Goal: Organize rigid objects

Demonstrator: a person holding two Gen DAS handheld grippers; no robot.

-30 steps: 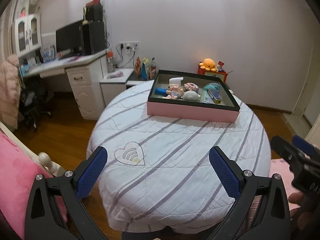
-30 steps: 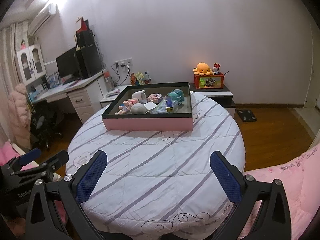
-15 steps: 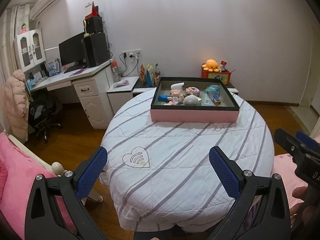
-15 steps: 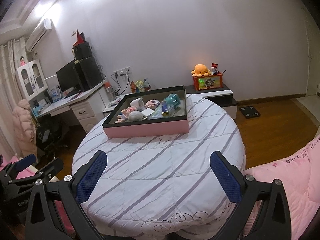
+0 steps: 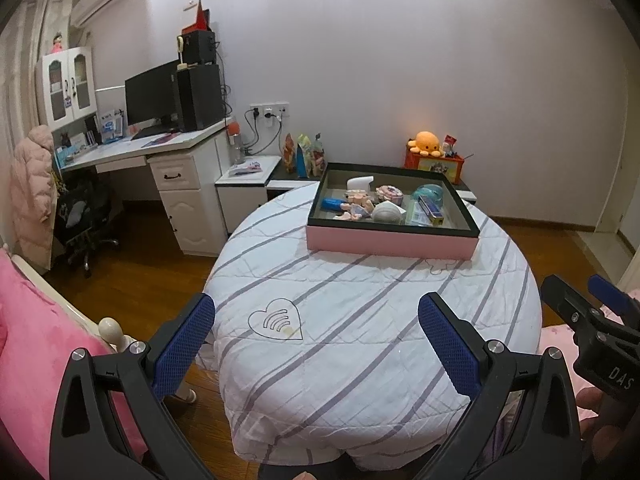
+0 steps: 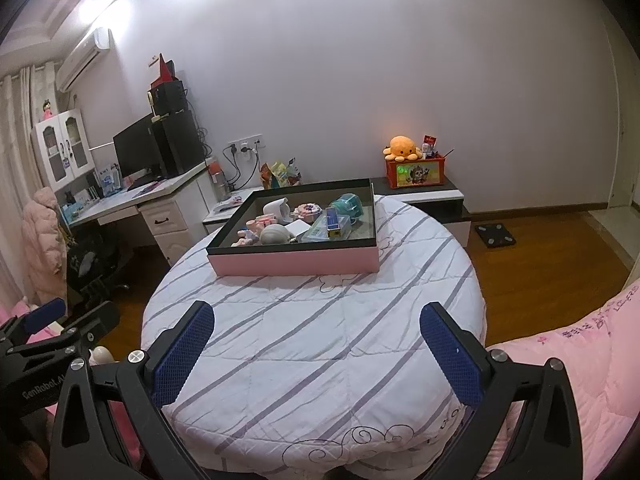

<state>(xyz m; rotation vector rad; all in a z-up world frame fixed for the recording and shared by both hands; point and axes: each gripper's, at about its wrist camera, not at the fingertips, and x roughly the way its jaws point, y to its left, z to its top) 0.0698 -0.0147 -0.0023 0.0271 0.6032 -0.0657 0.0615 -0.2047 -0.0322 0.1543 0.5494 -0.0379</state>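
A: From the left wrist view, where do things stand?

B: The left gripper (image 5: 316, 334) hangs over the near edge of the round table (image 5: 360, 320), its jaws spread wide with nothing between them. The pink tray (image 5: 390, 240) sits at the far edge of the table, well apart from the jaws. The right gripper (image 5: 588, 304) shows at the table's right edge.

A: And the small things?

B: All I can see lie inside the tray: a white bottle (image 5: 360, 181), a blue tube (image 5: 334, 203), a grey shell-like lump (image 5: 386, 213), a teal cup (image 5: 430, 192), a yellow-and-blue box (image 5: 431, 210) and some pink pieces too small to name. The striped cloth around the tray carries none of them.

A: Now the right wrist view.

B: The right gripper (image 6: 316, 336) is likewise held at the near edge of the table (image 6: 320, 340), jaws fully apart and holding nothing. The pink tray (image 6: 296, 262) stands toward the far edge. The white bottle (image 6: 276, 207), grey lump (image 6: 276, 235), teal cup (image 6: 347, 204) and yellow-and-blue box (image 6: 333, 222) sit jumbled, some touching.

A: So which step is it?

B: I cannot settle that. Things gathered in 1 tray fit a pile waiting to be sorted, or a tidy-up already done. Any move on the tray would need a long reach across the table.
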